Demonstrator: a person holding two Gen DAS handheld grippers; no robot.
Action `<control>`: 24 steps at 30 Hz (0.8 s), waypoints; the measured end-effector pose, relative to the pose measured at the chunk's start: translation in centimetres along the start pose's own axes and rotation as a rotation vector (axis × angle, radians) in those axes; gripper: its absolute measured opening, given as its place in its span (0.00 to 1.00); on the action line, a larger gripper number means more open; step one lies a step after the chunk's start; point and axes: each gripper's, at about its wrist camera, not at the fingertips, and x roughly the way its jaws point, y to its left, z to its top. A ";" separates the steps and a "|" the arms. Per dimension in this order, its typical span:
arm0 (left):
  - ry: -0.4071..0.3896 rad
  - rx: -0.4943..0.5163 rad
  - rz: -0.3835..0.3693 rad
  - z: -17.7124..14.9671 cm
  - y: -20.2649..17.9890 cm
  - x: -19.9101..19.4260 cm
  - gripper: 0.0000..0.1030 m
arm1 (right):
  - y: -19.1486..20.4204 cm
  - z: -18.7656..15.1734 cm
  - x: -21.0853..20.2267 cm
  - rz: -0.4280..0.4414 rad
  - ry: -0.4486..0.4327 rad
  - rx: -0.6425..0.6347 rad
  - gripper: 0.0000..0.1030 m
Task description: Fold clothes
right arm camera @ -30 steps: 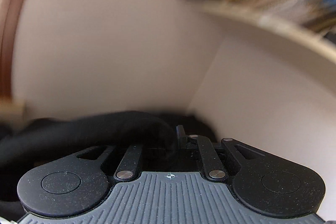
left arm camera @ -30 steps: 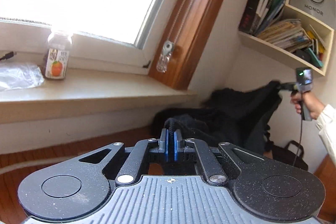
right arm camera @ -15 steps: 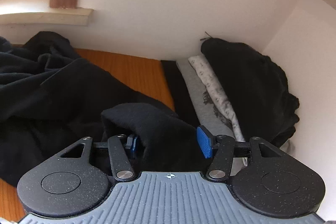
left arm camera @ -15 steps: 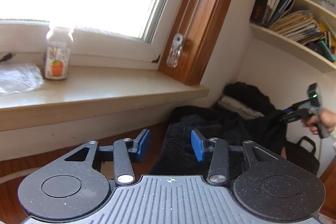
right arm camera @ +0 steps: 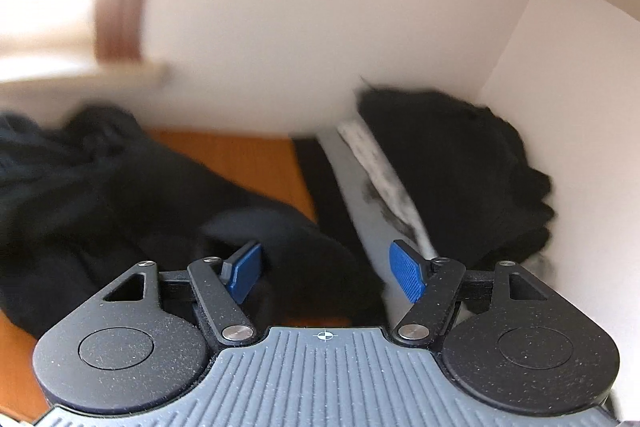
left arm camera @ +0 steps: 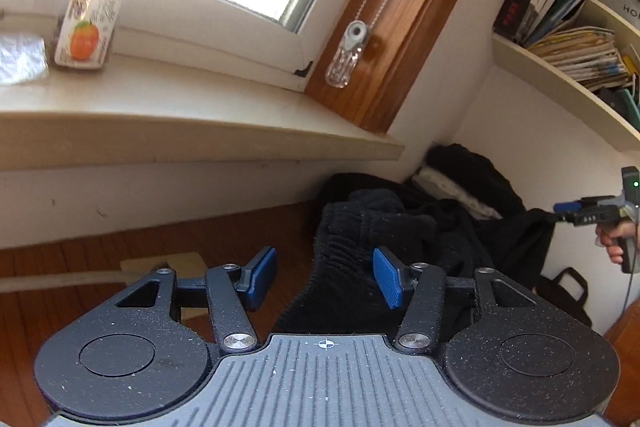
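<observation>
Black knitted garment (left arm camera: 384, 247), soft and crumpled, heaped on the brown wooden tabletop (left arm camera: 140, 247) below the pale window sill (left arm camera: 180, 115), one ribbed fold running up between the blue pads of the left hand-held gripper (left arm camera: 325, 277). Beyond it, against the white wall corner, a stack of folded clothes (right arm camera: 400, 195), grey and patterned, topped with a black bundle (right arm camera: 460, 163).

Left hand-held gripper: jaws just opened, standing wide, fabric between the pads but not pinched. Right hand-held gripper (right arm camera: 326, 273): likewise just opened and wide, dark cloth loose beneath.

Step in hand, by the look of it: release after a lay-down. Next: fresh grips on two edges or corners, then spreading flat.
</observation>
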 end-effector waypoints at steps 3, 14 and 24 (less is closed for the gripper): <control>0.020 0.019 0.001 -0.5 -0.5 0.5 0.55 | 1.8 -0.1 1.0 0.089 -0.047 0.014 0.68; 0.064 0.095 -0.009 -2.0 -1.9 1.2 0.21 | 6.9 -4.2 11.6 0.092 0.038 0.034 0.68; 0.019 0.089 -0.042 -1.2 -1.9 -0.9 0.10 | 3.0 -7.5 10.3 0.009 0.160 0.123 0.41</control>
